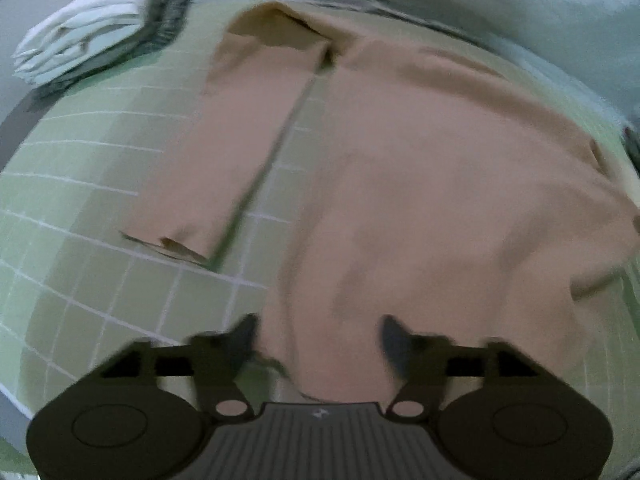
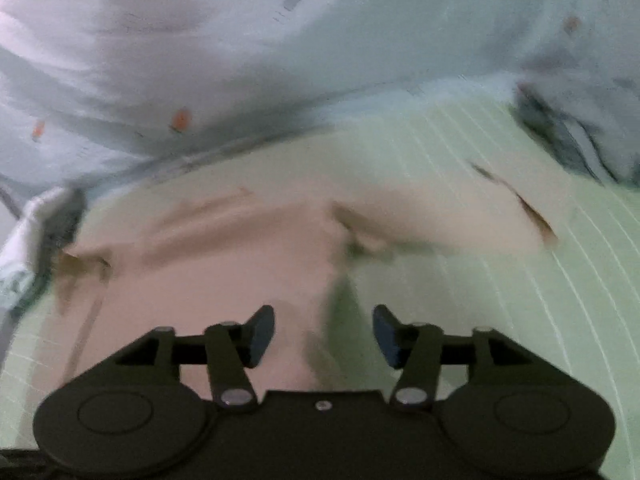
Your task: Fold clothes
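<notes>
A beige long-sleeved top lies spread flat on a green checked sheet. One sleeve runs down beside the body, its cuff at the lower left. My left gripper is open, its fingers on either side of the top's near hem. The top also shows in the right wrist view, with its other sleeve stretching right. My right gripper is open above the top's near side edge. Both views are blurred.
A stack of folded white and grey clothes sits at the far left of the sheet. A pale blue quilt with small orange prints is bunched along the far side. More grey cloth lies at the far right.
</notes>
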`<state>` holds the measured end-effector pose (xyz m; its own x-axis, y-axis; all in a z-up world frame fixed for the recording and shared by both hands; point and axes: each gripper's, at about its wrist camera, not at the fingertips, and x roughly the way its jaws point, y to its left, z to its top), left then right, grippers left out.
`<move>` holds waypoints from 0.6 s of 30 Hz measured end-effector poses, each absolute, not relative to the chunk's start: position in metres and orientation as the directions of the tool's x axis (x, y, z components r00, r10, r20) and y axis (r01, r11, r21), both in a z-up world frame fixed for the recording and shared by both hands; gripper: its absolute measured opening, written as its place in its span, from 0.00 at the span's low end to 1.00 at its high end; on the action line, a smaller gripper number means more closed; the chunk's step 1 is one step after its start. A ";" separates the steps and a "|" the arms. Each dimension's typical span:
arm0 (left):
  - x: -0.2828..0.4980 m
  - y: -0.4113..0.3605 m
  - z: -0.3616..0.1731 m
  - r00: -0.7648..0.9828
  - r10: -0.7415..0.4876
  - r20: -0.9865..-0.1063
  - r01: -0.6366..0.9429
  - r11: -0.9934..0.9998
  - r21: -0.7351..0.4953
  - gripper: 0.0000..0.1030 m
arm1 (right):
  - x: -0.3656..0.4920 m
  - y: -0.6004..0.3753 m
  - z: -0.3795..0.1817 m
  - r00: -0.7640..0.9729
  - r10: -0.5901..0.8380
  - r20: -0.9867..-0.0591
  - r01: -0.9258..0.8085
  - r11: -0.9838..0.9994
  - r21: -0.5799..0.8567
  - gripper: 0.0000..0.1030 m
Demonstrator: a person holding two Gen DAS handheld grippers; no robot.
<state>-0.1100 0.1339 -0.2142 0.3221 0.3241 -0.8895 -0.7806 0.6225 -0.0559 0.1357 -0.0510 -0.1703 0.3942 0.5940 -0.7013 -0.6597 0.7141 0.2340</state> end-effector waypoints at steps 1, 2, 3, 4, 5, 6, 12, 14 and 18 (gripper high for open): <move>-0.107 0.130 -0.216 0.314 0.327 -0.892 -0.769 0.638 -0.037 0.82 | 0.135 -0.055 -0.178 0.390 0.575 -0.719 -0.662 0.718 0.216 0.58; -0.102 0.125 -0.217 0.299 0.343 -0.890 -0.761 0.649 -0.006 0.83 | 0.135 -0.058 -0.185 0.384 0.561 -0.734 -0.666 0.718 0.201 0.60; -0.100 0.123 -0.218 0.293 0.351 -0.889 -0.762 0.648 0.005 0.83 | 0.134 -0.060 -0.190 0.375 0.560 -0.739 -0.675 0.711 0.197 0.62; -0.100 0.123 -0.218 0.293 0.349 -0.890 -0.768 0.640 -0.002 0.83 | 0.133 -0.061 -0.194 0.368 0.569 -0.735 -0.679 0.705 0.206 0.63; -0.101 0.124 -0.217 0.294 0.346 -0.891 -0.773 0.635 -0.009 0.83 | 0.132 -0.063 -0.196 0.361 0.578 -0.732 -0.681 0.699 0.217 0.67; -0.101 0.124 -0.217 0.297 0.343 -0.891 -0.773 0.634 -0.013 0.83 | 0.133 -0.066 -0.196 0.354 0.589 -0.727 -0.680 0.696 0.232 0.67; -0.105 0.125 -0.217 0.294 0.336 -0.895 -0.785 0.619 -0.025 0.83 | 0.123 -0.074 -0.191 0.383 0.587 -0.713 -0.734 0.662 0.151 0.67; -0.107 0.125 -0.217 0.292 0.337 -0.895 -0.788 0.615 -0.025 0.83 | 0.123 -0.079 -0.192 0.419 0.549 -0.723 -0.708 0.697 0.119 0.67; -0.108 0.124 -0.217 0.282 0.341 -0.897 -0.792 0.610 -0.017 0.85 | 0.123 -0.079 -0.200 0.456 0.477 -0.752 -0.682 0.730 0.050 0.67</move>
<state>-0.1081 0.1236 -0.2167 0.2820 0.3411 -0.8967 -0.7921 0.6102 -0.0170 0.1228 -0.0786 -0.1997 0.4555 0.4770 -0.7517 -0.6817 0.7300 0.0501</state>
